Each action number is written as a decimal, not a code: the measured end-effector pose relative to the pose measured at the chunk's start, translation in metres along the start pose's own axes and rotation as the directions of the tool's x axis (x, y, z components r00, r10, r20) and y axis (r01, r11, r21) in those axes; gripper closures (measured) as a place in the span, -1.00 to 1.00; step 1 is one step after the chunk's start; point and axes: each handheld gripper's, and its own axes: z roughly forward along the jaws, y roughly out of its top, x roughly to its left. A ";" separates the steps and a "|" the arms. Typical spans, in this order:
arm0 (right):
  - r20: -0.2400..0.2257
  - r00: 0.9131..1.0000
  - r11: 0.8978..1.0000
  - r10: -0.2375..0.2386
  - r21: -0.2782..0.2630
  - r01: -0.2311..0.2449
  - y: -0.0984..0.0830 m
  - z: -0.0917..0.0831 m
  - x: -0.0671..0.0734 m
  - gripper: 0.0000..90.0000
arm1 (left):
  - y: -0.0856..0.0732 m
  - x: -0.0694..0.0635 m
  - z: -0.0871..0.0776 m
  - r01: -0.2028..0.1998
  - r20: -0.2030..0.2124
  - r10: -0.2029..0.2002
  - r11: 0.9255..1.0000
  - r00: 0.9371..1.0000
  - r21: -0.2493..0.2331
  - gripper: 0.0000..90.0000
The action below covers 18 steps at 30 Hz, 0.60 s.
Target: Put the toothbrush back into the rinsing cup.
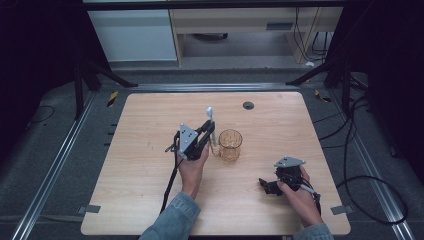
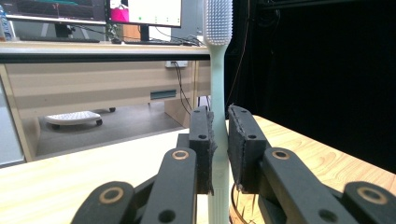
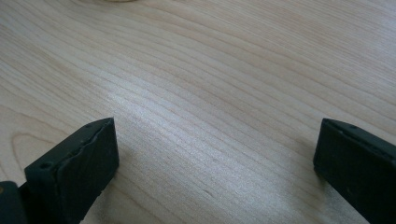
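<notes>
A pale green toothbrush (image 2: 218, 93) stands upright between the pads of my left gripper (image 2: 220, 149), bristle head at the top. From above, the same toothbrush (image 1: 210, 122) rises out of my left gripper (image 1: 209, 134), just left of a clear amber glass (image 1: 230, 145) standing on the wooden table (image 1: 150, 165). My left gripper is shut on the brush handle. My right gripper (image 1: 267, 186) rests low at the table's front right, held by a hand. In the right gripper view its jaws stand far apart over bare wood, right gripper (image 3: 215, 158) open with nothing between them.
A small dark round grommet (image 1: 248, 105) sits near the table's far edge. Cables (image 1: 170, 185) trail from both grippers toward the front edge. Beyond the table are a desk with monitors (image 2: 140, 11) and dark curtains.
</notes>
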 end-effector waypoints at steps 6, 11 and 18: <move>-0.002 1.000 1.000 0.001 0.001 -0.001 0.000 0.000 0.000 -0.99 | -0.009 -0.002 0.001 -0.010 -0.003 0.010 1.000 1.000 0.023 0.77; -0.001 1.000 1.000 0.001 0.001 -0.001 0.000 0.000 0.000 -0.99 | -0.013 -0.001 0.000 -0.006 -0.005 0.006 0.999 1.000 0.040 0.77; -0.002 1.000 1.000 0.001 0.001 -0.001 0.000 0.000 0.000 -0.99 | -0.019 -0.001 -0.003 -0.014 -0.009 0.015 0.998 1.000 0.059 0.76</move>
